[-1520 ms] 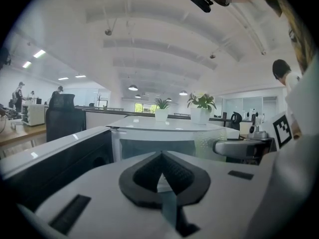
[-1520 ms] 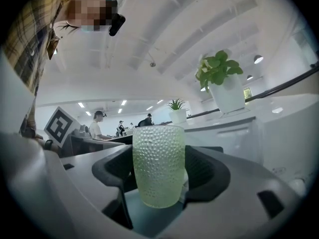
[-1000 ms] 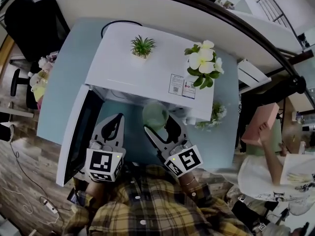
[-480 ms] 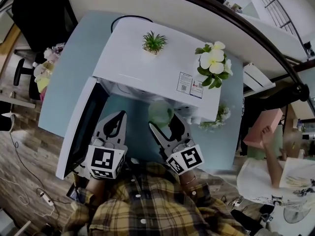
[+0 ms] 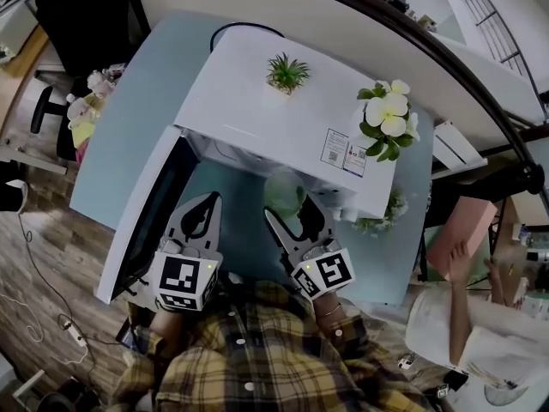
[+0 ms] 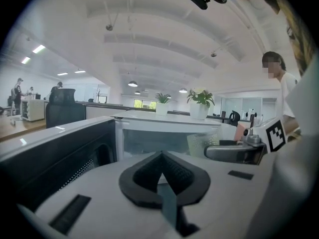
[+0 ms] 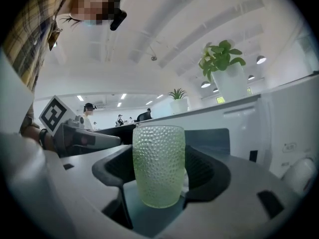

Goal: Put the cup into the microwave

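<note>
A white microwave (image 5: 266, 123) stands on the light blue table (image 5: 129, 144), its dark door (image 5: 147, 221) swung open to the left. My right gripper (image 5: 290, 206) is shut on a pale green dimpled cup (image 5: 283, 192), which it holds upright just in front of the oven's opening. In the right gripper view the cup (image 7: 158, 163) stands between the jaws of the right gripper (image 7: 159, 185). My left gripper (image 5: 204, 201) hovers beside the door, shut and empty, and its tips meet in the left gripper view (image 6: 160, 158). That view also shows the cup (image 6: 203, 144) to the right.
A small green plant (image 5: 287, 74) and a pot of white flowers (image 5: 388, 118) stand on the microwave's top. More flowers (image 5: 390, 206) sit beside its right side. A black chair (image 5: 86, 15) is at the far left. A person with a pink box (image 5: 455, 234) stands at the right.
The head view has shifted, so the microwave sits lower and further right in it. The cup stays in my right gripper, a little nearer the opening. My left gripper has barely moved.
</note>
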